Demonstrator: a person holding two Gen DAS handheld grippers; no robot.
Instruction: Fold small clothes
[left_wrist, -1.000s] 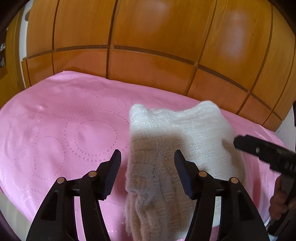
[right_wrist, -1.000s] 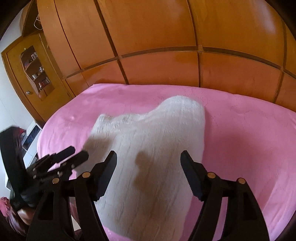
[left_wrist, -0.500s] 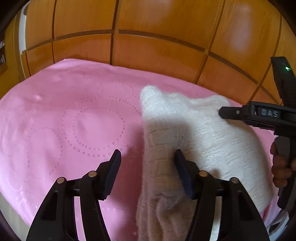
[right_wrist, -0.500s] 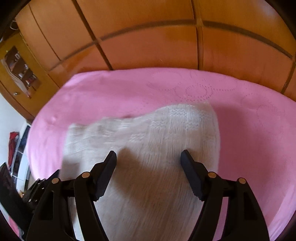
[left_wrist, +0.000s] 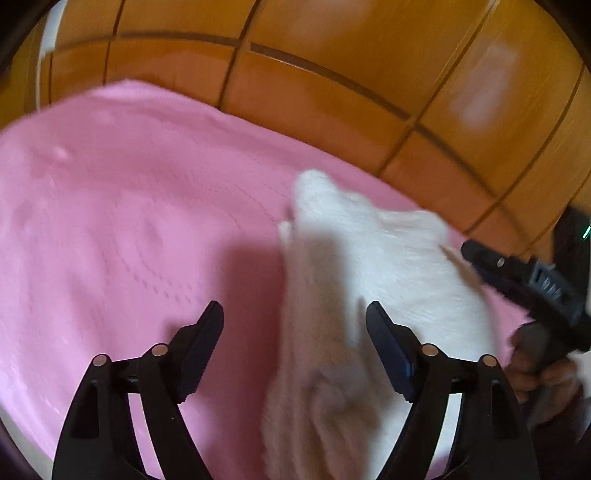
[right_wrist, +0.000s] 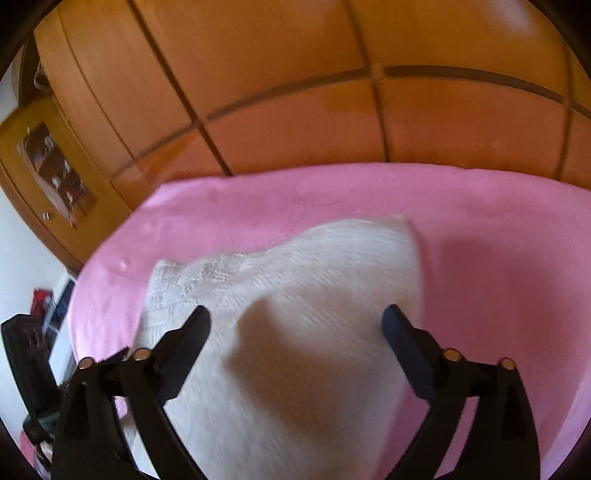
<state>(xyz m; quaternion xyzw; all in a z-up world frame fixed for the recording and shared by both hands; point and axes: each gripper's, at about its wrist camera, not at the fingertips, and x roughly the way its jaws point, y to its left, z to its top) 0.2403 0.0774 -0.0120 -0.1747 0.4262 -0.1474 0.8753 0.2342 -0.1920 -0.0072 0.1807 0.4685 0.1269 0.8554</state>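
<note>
A white knitted garment (left_wrist: 354, 295) lies folded on a pink bedspread (left_wrist: 129, 221); it also shows in the right wrist view (right_wrist: 295, 314). My left gripper (left_wrist: 294, 321) is open and empty, hovering over the garment's left edge. My right gripper (right_wrist: 295, 325) is open and empty above the garment's middle; its black body also shows at the right of the left wrist view (left_wrist: 524, 288), held by a hand.
A wooden panelled wardrobe (right_wrist: 332, 92) stands right behind the bed. A wooden cabinet with a glass door (right_wrist: 55, 177) is at the left. The bed's left edge (right_wrist: 77, 295) drops to the floor, with dark items beside it.
Both grippers have shifted over the garment, staying open. The right gripper dropped lower at the right of the left view. The garment has not visibly moved.
</note>
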